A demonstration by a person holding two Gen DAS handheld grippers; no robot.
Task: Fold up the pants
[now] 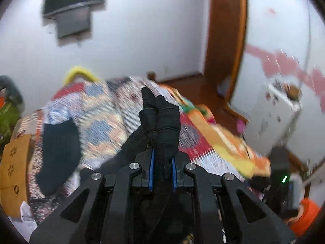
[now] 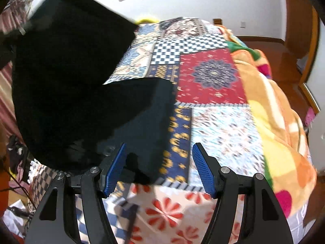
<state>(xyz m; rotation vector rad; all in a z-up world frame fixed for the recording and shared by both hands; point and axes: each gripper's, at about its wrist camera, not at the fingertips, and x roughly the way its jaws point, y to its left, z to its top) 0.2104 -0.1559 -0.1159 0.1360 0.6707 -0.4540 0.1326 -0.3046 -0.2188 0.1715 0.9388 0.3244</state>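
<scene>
The black pants (image 2: 71, 77) are partly lifted off the bed. In the right wrist view one dark panel hangs in the air at upper left, while another part (image 2: 146, 118) lies flat on the quilt. My left gripper (image 1: 162, 156) is shut on a bunched fold of the pants (image 1: 160, 118), which sticks up past its blue pads. More of the black cloth (image 1: 59, 152) trails down to the left on the bed. My right gripper (image 2: 159, 170) stands open just above the near edge of the flat part, nothing pressed between its pads.
A patchwork quilt (image 2: 213, 77) covers the bed, with an orange and yellow blanket (image 2: 274, 122) heaped along its right side. Wooden floor (image 2: 264, 44) and a door frame (image 1: 225, 30) lie beyond. A cardboard box (image 1: 14, 162) stands at the left, a white cabinet (image 1: 274, 111) at the right.
</scene>
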